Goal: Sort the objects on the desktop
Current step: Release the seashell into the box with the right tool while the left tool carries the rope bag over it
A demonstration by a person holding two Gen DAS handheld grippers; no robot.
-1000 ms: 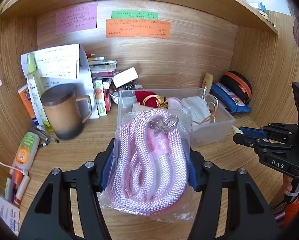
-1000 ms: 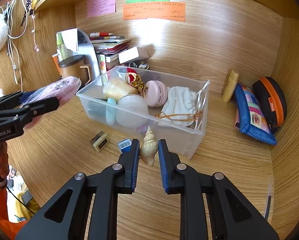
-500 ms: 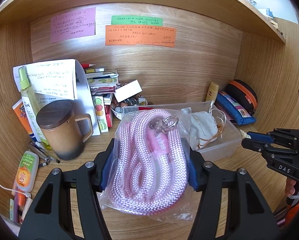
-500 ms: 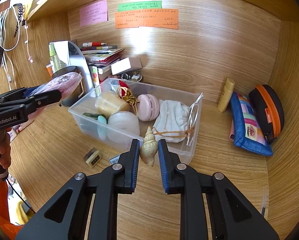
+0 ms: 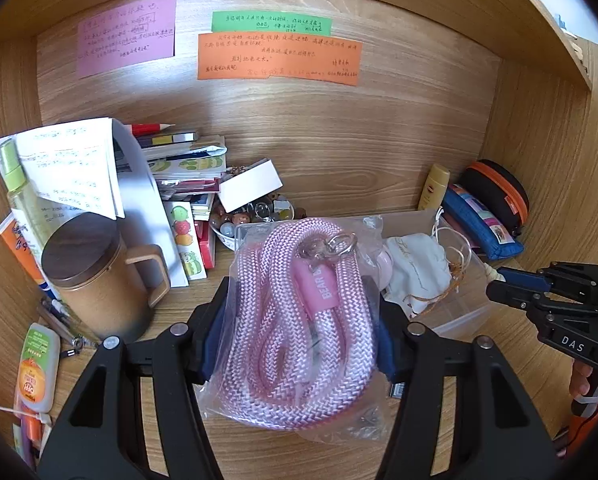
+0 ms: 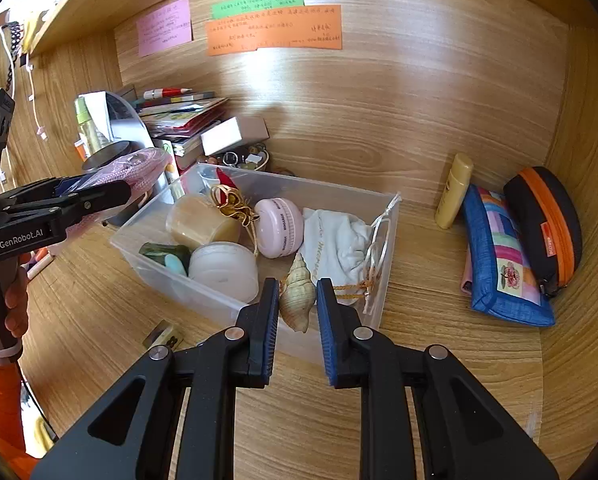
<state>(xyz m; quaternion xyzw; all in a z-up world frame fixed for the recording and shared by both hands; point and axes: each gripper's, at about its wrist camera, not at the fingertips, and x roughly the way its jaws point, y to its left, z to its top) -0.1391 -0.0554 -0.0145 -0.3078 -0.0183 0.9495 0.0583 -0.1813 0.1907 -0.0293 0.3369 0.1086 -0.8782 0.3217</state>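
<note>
My left gripper (image 5: 299,320) is shut on a clear bag of coiled pink rope (image 5: 299,320), held above the desk just left of the clear plastic bin (image 6: 383,280). In the right wrist view that left gripper (image 6: 99,192) shows side-on at the left with the pink bag (image 6: 139,168) in it. My right gripper (image 6: 297,300) is shut on a beige spiral shell (image 6: 297,296), hovering over the bin's near rim. The bin holds a white pouch (image 6: 339,244), a pink round case (image 6: 279,228), a white jar (image 6: 223,268) and a tan jar (image 6: 203,220).
A brown lidded mug (image 5: 103,276), papers and stacked books (image 5: 179,168) crowd the left back. A yellow tube (image 6: 453,192), a blue patchwork pouch (image 6: 499,264) and a black-orange case (image 6: 547,224) lie at the right. A small stamp block (image 6: 163,338) sits before the bin.
Both grippers have moved forward toward the bin, each still holding its object. The bin and back wall look closer in both views.
</note>
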